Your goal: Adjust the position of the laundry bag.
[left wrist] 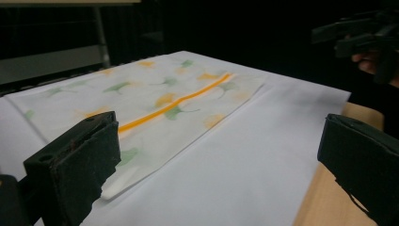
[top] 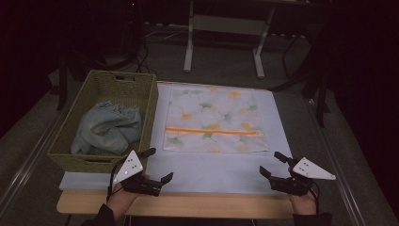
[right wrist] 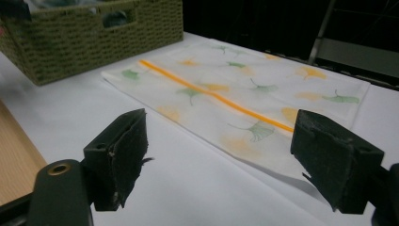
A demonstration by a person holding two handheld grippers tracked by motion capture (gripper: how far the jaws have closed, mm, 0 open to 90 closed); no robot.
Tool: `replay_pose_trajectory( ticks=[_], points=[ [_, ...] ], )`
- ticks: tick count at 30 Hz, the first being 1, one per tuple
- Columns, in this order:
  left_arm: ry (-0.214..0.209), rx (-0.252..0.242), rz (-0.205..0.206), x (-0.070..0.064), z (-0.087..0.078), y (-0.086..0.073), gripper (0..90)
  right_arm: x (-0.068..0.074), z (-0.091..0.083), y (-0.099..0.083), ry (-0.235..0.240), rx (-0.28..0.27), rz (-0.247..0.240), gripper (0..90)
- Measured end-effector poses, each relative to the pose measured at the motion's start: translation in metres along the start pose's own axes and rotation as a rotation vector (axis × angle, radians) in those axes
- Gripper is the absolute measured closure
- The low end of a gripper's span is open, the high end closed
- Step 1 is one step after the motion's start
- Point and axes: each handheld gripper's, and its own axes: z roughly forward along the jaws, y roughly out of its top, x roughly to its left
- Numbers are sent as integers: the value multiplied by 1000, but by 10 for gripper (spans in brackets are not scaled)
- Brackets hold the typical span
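A flat white pouch (top: pixel 214 117) printed with green and orange leaves and crossed by an orange zipper lies on the white sheet (top: pixel 211 169); it also lies ahead in the left gripper view (left wrist: pixel 160 99) and the right gripper view (right wrist: pixel 244 94). My left gripper (top: pixel 157 165) is open near the front left of the sheet, beside the basket. My right gripper (top: pixel 274 165) is open at the front right, just short of the pouch's near corner. Nothing sits between either pair of jaws. A woven green basket (top: pixel 146 101) at the left holds a crumpled pale blue cloth (top: pixel 108 127).
The wooden table edge (top: pixel 188 205) runs along the front. The basket (right wrist: pixel 94 33) stands at the far left in the right gripper view. A white metal stand (top: pixel 223 28) is on the floor behind the table. Surroundings are dark.
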Motion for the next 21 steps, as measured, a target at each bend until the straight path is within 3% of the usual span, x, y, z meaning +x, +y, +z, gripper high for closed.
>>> replay_pose_trajectory(
  ticks=[3, 10, 12, 13, 18, 21],
  points=[
    [-16, 11, 21, -2, 1, 0, 6, -1, -3, 1, 29, -1, 11, 187],
    [-65, 18, 26, -5, 3, -1, 7, 6, -2, 4, 80, 19, 4, 153],
    [-65, 18, 26, -5, 3, -1, 6, 6, -2, 4, 85, 19, 5, 153],
    [-93, 23, 27, -6, 5, -2, 7, 6, -2, 5, 83, 19, 5, 148],
    [-127, 36, 27, -8, 7, -2, 7, 10, -6, 10, 61, -2, -11, 133],
    [-142, 41, 22, -8, 7, -2, 6, 14, -6, 15, 91, -17, -1, 130]
  ],
)
